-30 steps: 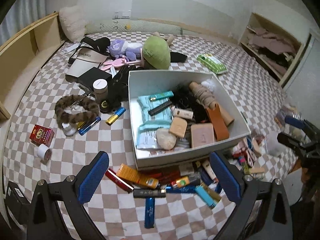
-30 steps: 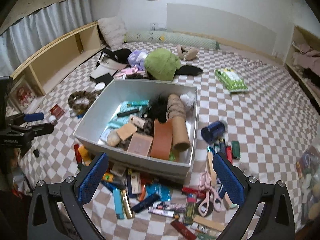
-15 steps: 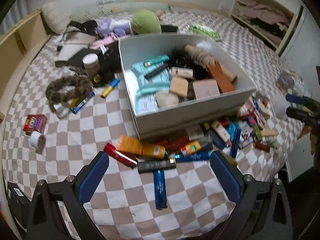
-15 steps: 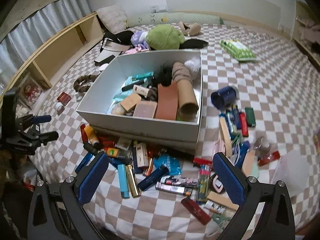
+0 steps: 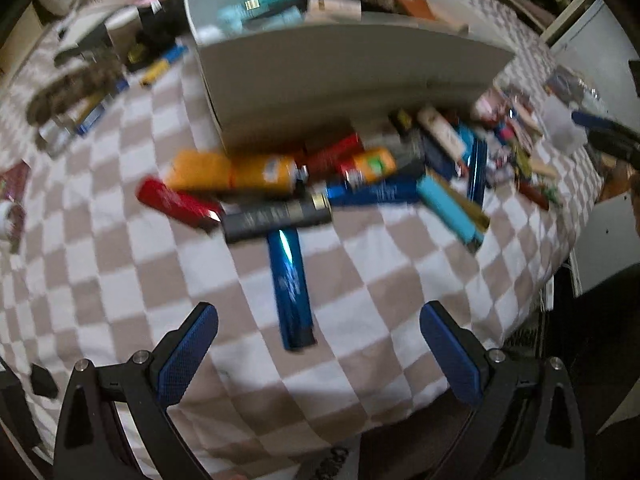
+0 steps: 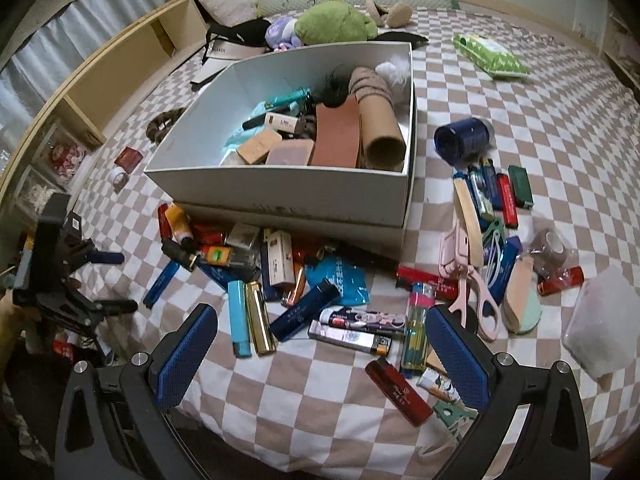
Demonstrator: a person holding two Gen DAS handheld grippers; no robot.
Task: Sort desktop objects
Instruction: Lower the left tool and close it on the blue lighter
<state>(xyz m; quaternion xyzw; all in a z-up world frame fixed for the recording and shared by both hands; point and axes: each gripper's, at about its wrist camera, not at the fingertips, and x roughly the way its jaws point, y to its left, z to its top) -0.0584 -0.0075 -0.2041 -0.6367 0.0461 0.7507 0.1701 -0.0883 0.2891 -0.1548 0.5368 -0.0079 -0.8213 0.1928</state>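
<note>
The left gripper [image 5: 318, 334] is held wide open and nothing is gripped in it. Compared with half a second ago, it has been lowered and pushed forward toward the box [image 5: 352, 76]: the box wall now fills the upper part of the left wrist view, and the picture is blurred by the motion. A blue tube [image 5: 290, 286] is lying between the box and the gripper, pointing toward the gap between the fingers, with its near end just in front of them. It is judged that this tube is the thing to be picked next, and that the sorting is far from finished, because many items are still heaped in front of the box.

The right gripper [image 6: 320, 340] is also wide open and empty. It has been brought nearer to the heap in front of the box, and a silver lighter [image 6: 350, 338] is seen just beyond its fingers.

On the near side of the box, bare checkered cloth [image 5: 120, 280] is found around the blue tube, so room for closing is available there. The bed edge is just below both grippers, well apart from the box, so a pushed item could be lost over it. The dark tube [image 5: 276, 218] is touching the far end of the blue tube and may be disturbed.
</note>
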